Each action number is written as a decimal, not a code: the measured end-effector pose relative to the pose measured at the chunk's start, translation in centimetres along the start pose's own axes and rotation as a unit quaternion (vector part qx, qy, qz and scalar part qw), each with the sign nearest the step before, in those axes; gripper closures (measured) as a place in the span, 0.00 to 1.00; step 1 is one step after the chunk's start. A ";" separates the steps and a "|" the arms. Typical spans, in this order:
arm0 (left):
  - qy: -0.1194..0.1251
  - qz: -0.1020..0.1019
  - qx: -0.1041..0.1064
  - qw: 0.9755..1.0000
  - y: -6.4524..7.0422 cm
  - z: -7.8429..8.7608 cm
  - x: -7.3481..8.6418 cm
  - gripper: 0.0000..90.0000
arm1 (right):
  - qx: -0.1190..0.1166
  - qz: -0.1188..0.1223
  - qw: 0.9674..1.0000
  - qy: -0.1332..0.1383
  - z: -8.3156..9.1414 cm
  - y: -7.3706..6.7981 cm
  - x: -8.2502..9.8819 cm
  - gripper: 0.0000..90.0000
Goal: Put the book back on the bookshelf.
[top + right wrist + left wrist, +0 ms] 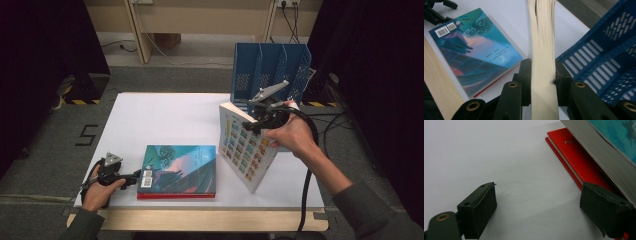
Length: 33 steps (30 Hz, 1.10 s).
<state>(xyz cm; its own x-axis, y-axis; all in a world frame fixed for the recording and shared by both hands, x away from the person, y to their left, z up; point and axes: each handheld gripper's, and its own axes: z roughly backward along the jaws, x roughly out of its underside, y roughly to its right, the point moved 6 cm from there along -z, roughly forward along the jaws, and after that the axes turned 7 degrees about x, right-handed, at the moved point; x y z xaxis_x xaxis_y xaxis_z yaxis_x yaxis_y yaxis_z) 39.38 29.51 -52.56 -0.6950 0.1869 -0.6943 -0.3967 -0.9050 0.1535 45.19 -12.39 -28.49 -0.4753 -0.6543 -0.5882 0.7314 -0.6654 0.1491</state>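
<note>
Blue plastic walls of a slotted file rack (270, 70) rise just behind the right hand-held gripper (260, 119) in the high view, and its compartments look empty, though the near ones are partly hidden behind the hand. That hand-held gripper pinches the top of a thick book (245, 150) with a grid-patterned cover, which stands tilted on the white counter (165, 115) with its lower corner on the surface, directly below the jaws. Off to that gripper's left lies a teal-covered book (177, 167) flat on a red book (175, 196), and the left hand-held gripper (131, 178) sits right at their edge, jaws spread. By my reading, the thick book is lifted and on its way to the rack but not yet in a slot; the two flat books are left to file. In the left gripper view, the left hand-held gripper (537, 205) stands wide open with bare counter (499, 157) between its pads; the red book (579, 162) lies just ahead by its right jaw, under the overhanging teal-covered book (621, 140). In the right gripper view, the right hand-held gripper (543, 82) presses both jaws on the cream page block of the thick book (541, 50); the file rack (604, 55) is close on its right, its visible compartments empty, and the teal-covered book (476, 50) lies to its left.
</note>
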 end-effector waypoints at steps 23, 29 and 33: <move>-0.002 -0.001 0.001 1.000 0.0 0.0 0.0 0.14 | -0.008 -0.030 0.998 -0.061 -1.5 0.3 0.2 0.70; -0.002 -0.001 0.001 1.000 0.0 0.0 0.0 0.14 | -0.009 -0.028 0.997 -0.067 -1.8 0.3 0.1 0.71; -0.002 -0.001 0.001 1.000 0.0 0.0 0.0 0.14 | -0.006 -0.018 0.997 -0.071 -1.8 0.4 0.3 0.75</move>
<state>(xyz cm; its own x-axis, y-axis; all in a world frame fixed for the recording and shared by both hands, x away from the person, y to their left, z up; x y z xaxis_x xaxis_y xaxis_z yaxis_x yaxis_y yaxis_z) 39.37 29.51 -52.56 -0.6965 0.1909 -0.6917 -0.3996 -0.9038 0.1530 46.22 -12.20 -29.98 -0.5657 -0.6746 -0.4741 0.7176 -0.6861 0.1200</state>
